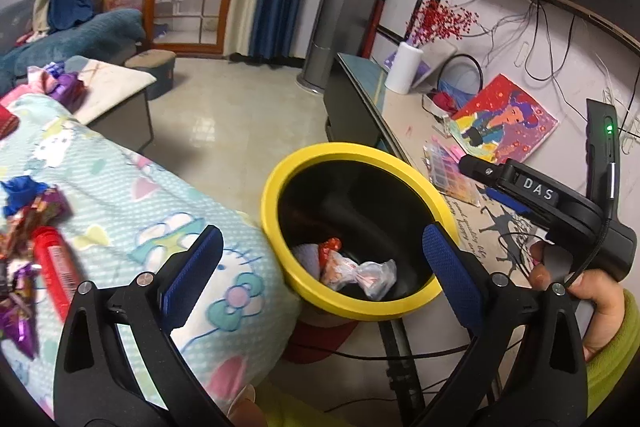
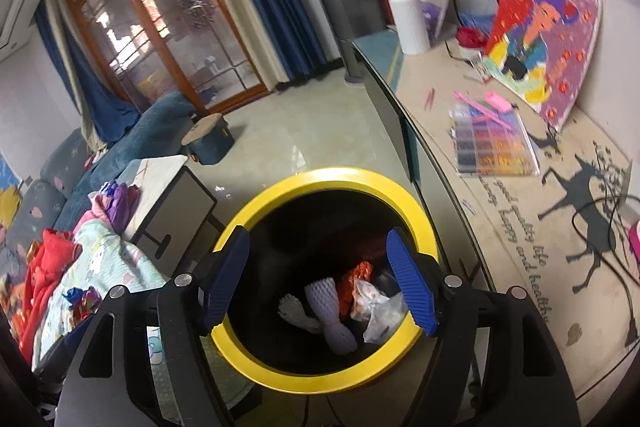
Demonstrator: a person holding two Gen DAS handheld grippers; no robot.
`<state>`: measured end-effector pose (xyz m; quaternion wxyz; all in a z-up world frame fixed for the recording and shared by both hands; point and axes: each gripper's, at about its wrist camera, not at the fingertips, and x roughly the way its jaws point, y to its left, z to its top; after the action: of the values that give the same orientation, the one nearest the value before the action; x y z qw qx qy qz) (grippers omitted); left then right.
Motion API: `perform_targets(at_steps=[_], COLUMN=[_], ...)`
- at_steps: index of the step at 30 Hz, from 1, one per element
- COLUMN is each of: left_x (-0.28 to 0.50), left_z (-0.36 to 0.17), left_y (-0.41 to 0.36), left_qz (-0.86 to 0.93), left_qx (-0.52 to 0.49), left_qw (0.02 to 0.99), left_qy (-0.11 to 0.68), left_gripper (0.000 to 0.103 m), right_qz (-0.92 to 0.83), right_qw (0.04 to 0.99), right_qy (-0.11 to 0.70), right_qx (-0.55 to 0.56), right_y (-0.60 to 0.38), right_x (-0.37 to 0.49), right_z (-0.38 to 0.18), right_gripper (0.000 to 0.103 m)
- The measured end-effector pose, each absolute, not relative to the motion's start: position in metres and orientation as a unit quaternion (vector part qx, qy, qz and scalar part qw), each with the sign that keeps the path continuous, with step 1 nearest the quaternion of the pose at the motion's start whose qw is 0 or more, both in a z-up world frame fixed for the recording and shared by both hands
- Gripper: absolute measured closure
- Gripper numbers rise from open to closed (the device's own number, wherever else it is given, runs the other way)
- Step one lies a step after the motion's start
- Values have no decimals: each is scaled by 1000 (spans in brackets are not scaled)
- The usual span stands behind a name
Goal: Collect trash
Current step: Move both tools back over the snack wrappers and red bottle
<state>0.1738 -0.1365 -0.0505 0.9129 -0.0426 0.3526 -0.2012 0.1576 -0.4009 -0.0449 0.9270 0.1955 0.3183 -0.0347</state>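
Both grippers hang over the yellow-rimmed bin (image 2: 326, 381), left gripper (image 1: 324, 275) and right gripper (image 2: 320, 277) spread and empty. Dropped wrappers (image 1: 360, 275) lie inside. Remaining wrappers (image 1: 36, 211) sit left of the bin on the cartoon-print blanket (image 1: 132, 187), so the left gripper is judged nearer. Tiled living room, cluttered side table (image 2: 520, 227) on the right.

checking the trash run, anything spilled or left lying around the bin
Nothing spilled: the wrappers inside the yellow-rimmed bin stay contained. But loose wrappers and a red tube lie on the patterned blanket, uncollected.
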Motion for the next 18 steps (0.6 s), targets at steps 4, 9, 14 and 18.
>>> perform_targets(at_steps=[4,9,14,18], left_x=[165,157,148,142], left_z=[-39,-28,-18,-12], left_y=[-121,-106,-88,-74], left_qz=[-182,-164,-149,-138], left_qx=[-44,-49,-58,-67], left_qw=[924,934,941,945], left_qy=[333,313,297,287], left_gripper=[11,11,11,11], right_qz=[-19,6,27,42], right_qw=[938,949,956,960], right_qy=[298,279,263,252], right_qx=[174,148,127,117], right_y=[-387,-368,-349,-338], right_x=[151,142,135,130], right_z=[-30,-17,-4,2], right_gripper=[32,30,29,27])
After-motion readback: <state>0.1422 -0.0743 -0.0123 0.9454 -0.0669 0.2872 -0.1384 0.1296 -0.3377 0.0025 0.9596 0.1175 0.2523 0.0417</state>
